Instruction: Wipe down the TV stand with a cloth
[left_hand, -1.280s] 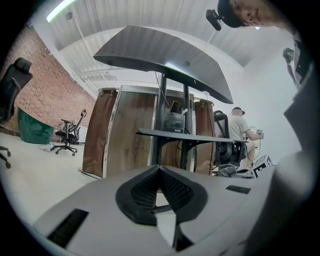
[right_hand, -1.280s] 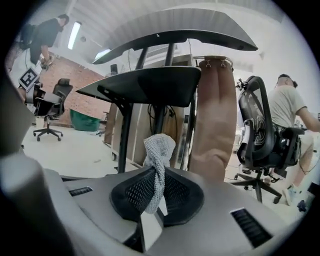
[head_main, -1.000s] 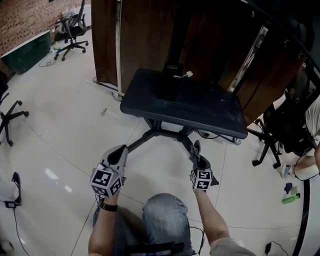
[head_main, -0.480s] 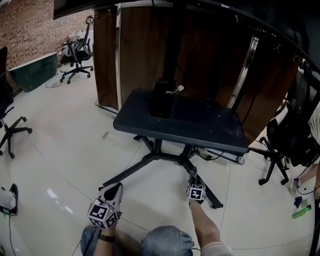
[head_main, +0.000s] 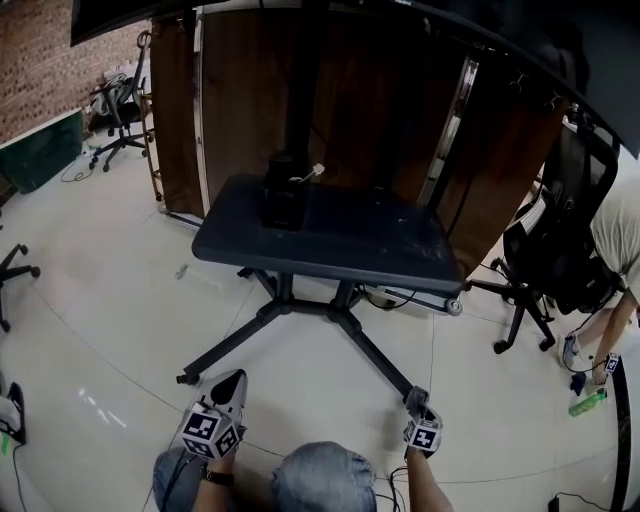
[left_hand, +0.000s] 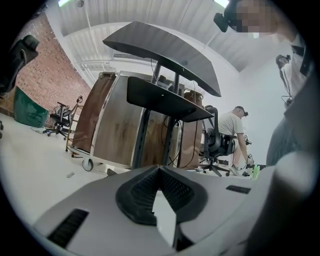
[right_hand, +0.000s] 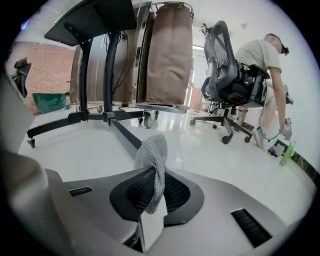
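The TV stand has a dark shelf on a black post and splayed legs on the white floor. It rises ahead in the left gripper view, and its legs run across the floor in the right gripper view. My right gripper hangs low near the end of the stand's front right leg, shut on a grey mesh cloth that sticks up from between its jaws. My left gripper is shut with nothing in it, held above the floor well in front of the stand.
A black office chair stands right of the stand, with a person bent over beside it. A green bottle lies on the floor there. A wood-panelled cart on castors stands behind the stand. More chairs are far left.
Both grippers have drawn back from the stand toward me. The right one left the leg it was near and sank to the lower right. The view has tipped up.
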